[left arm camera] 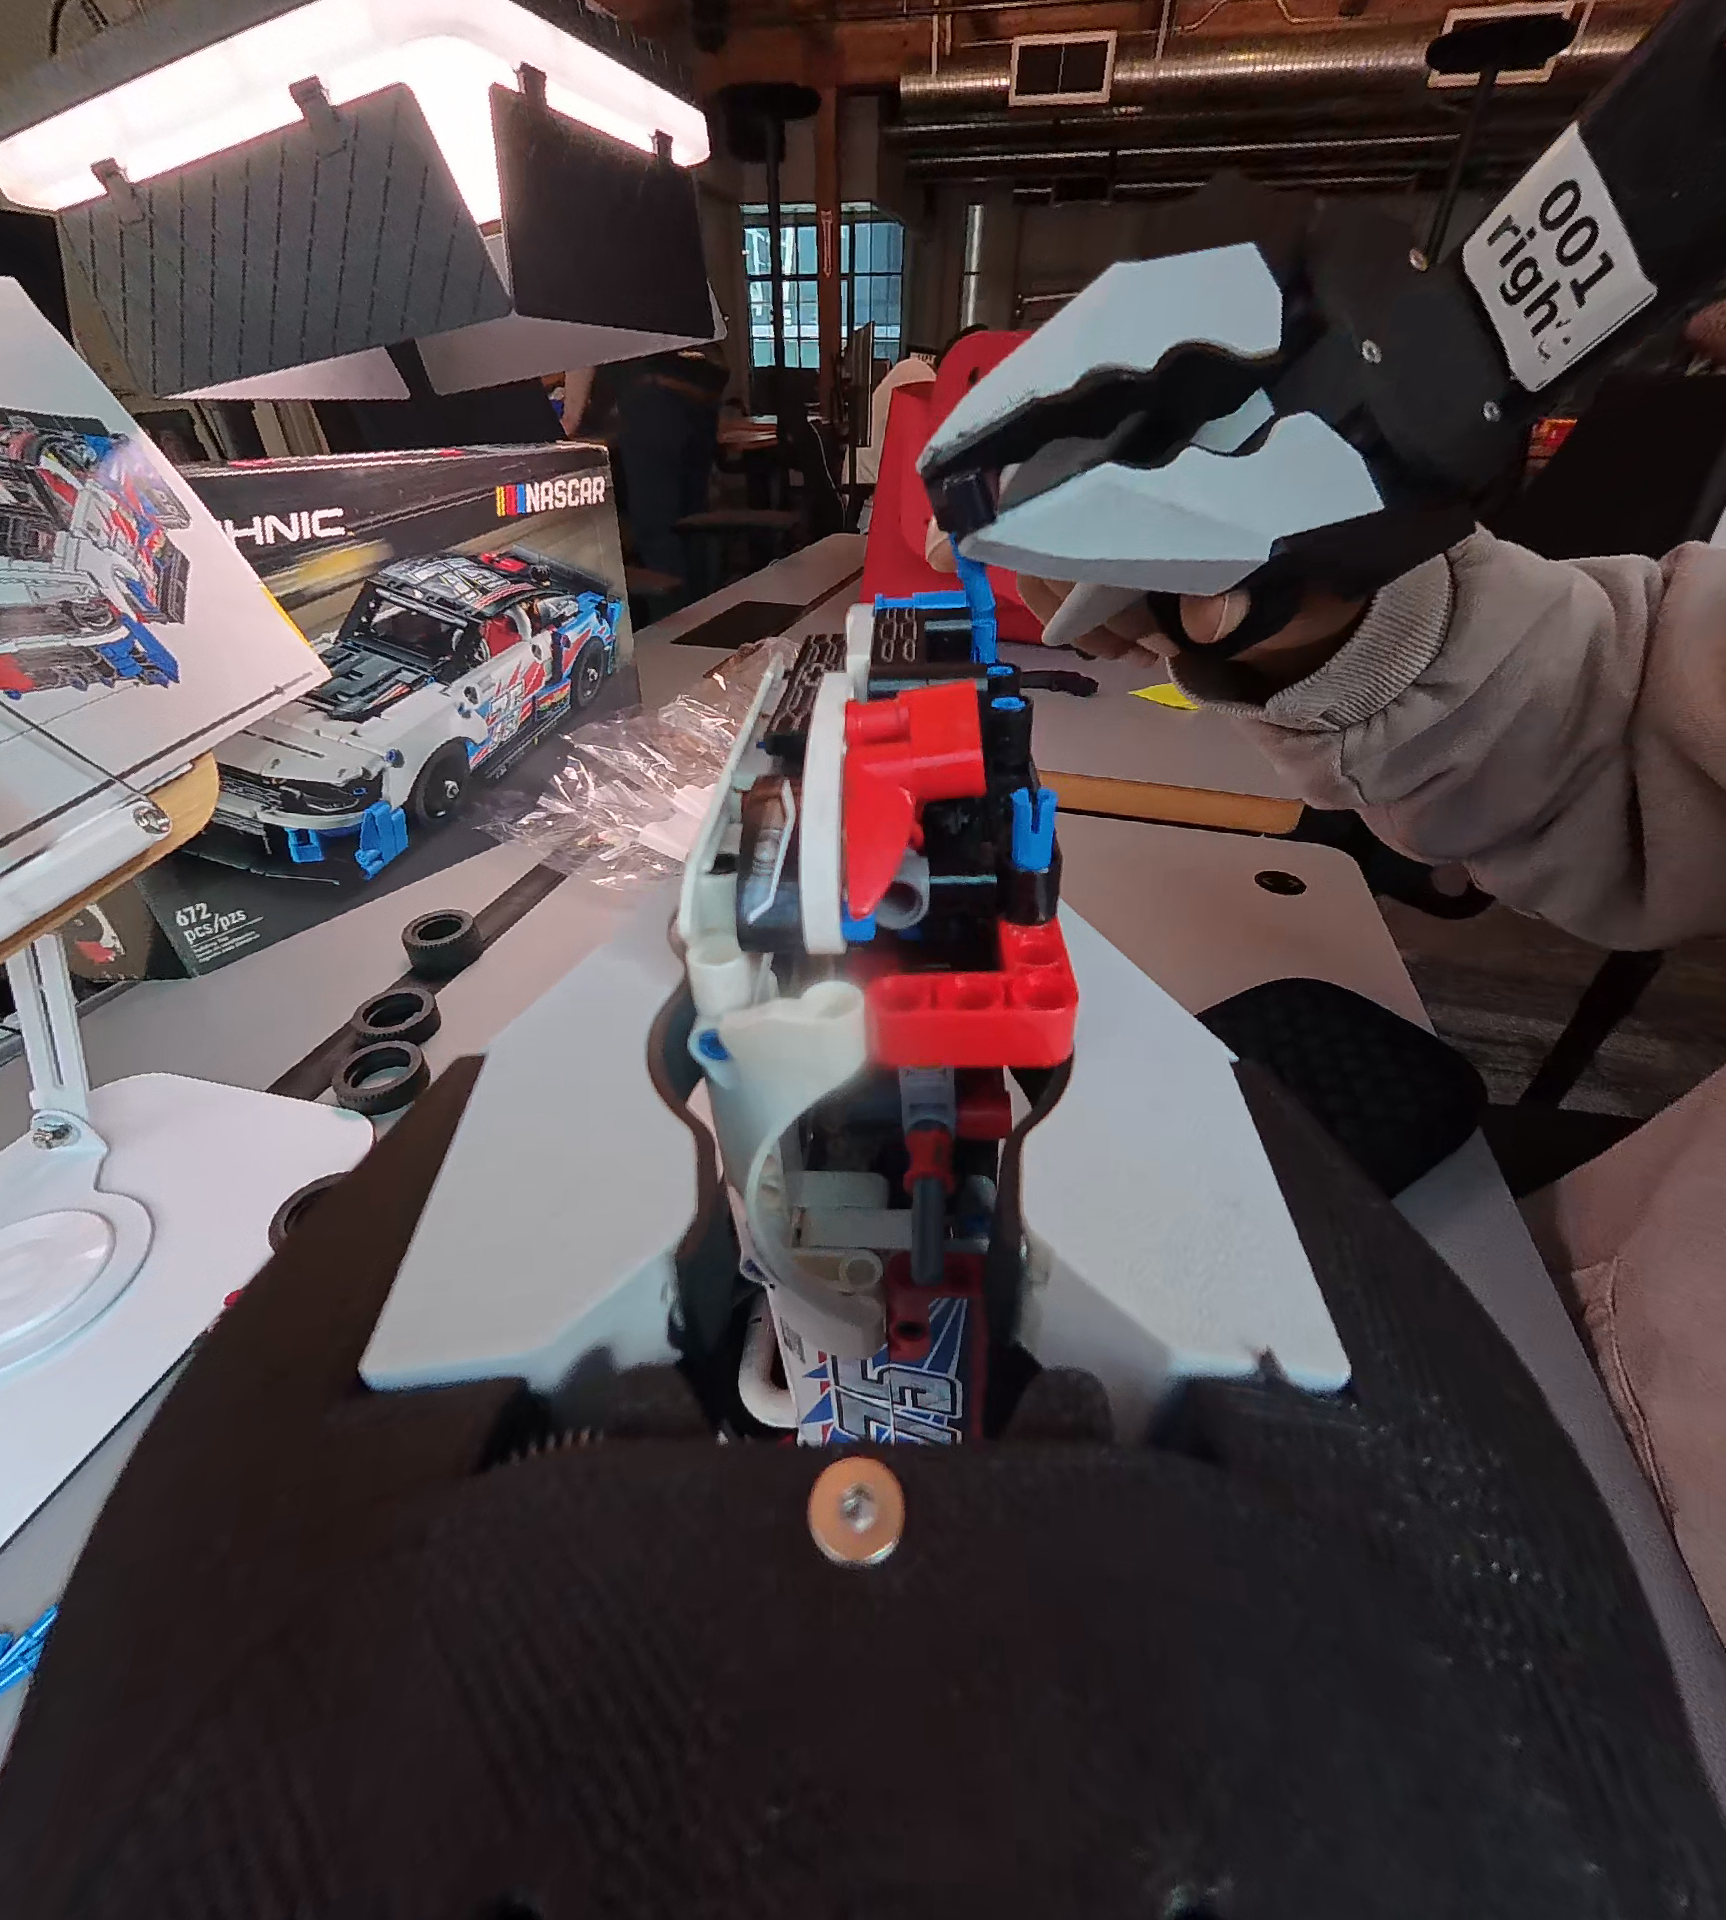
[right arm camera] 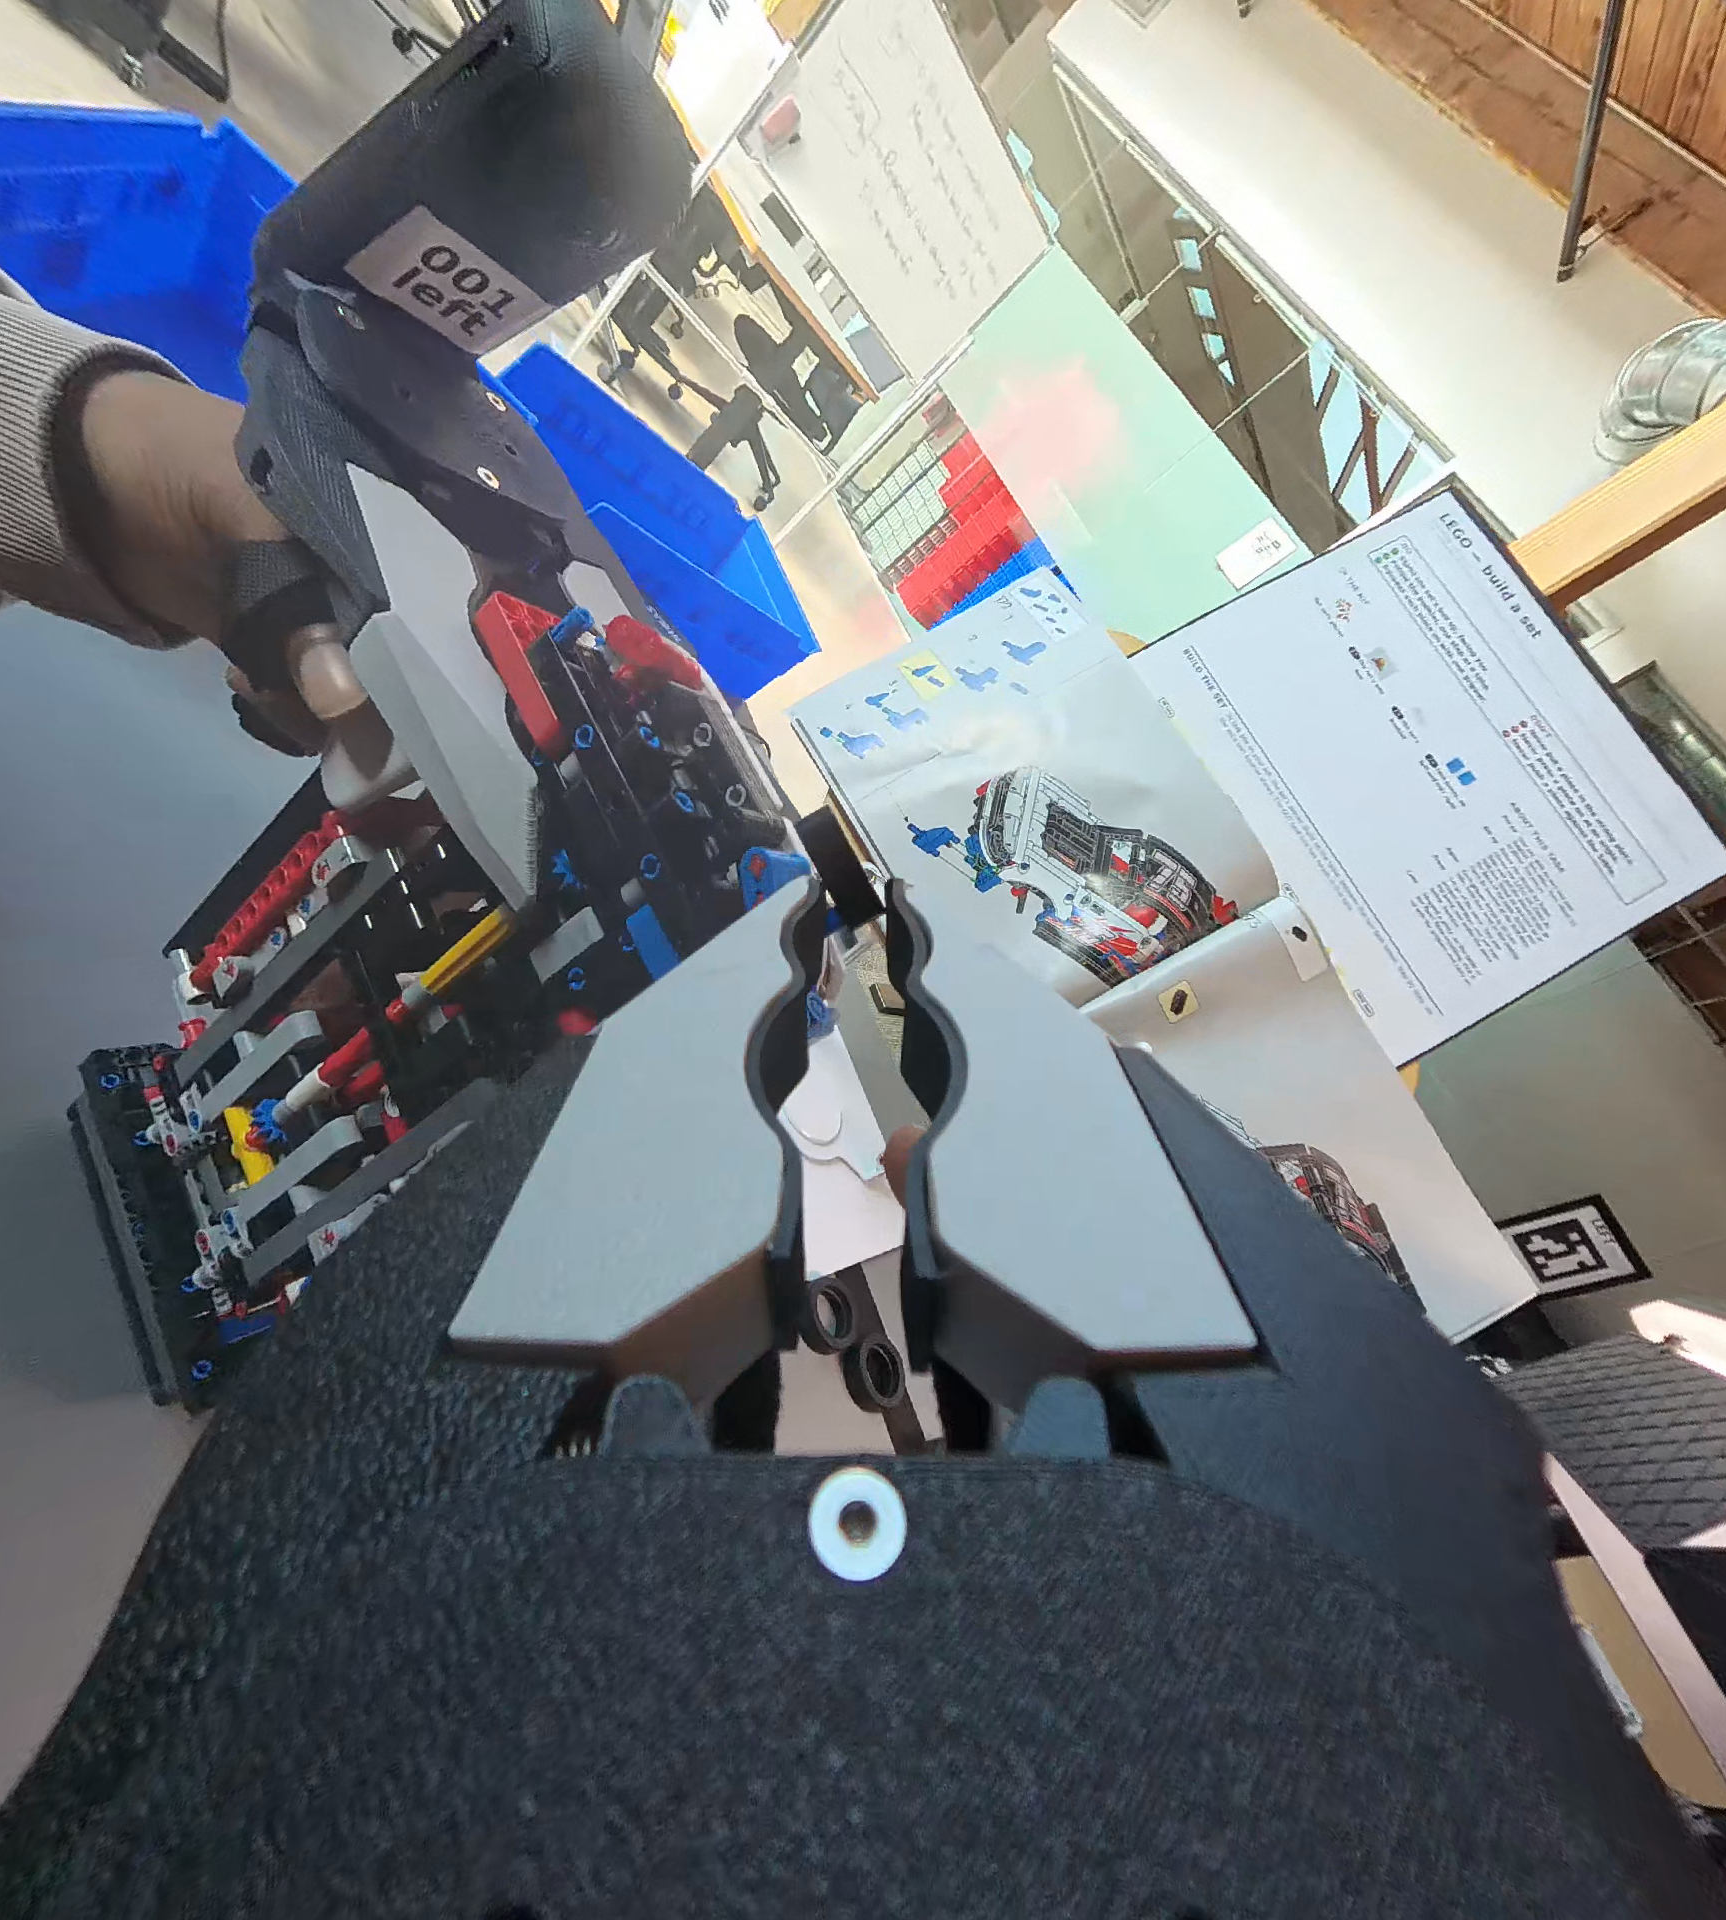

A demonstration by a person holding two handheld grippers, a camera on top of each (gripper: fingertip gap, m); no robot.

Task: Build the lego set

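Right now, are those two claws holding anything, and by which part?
The left gripper clamps the half-built Lego car across its body near one end. The right gripper pinches a small black piece at its fingertips.

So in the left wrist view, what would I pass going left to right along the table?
Instruction booklet on its stand → set box → loose black tyres → half-built car in the left hand-held gripper → right hand-held gripper pinching a small black piece.
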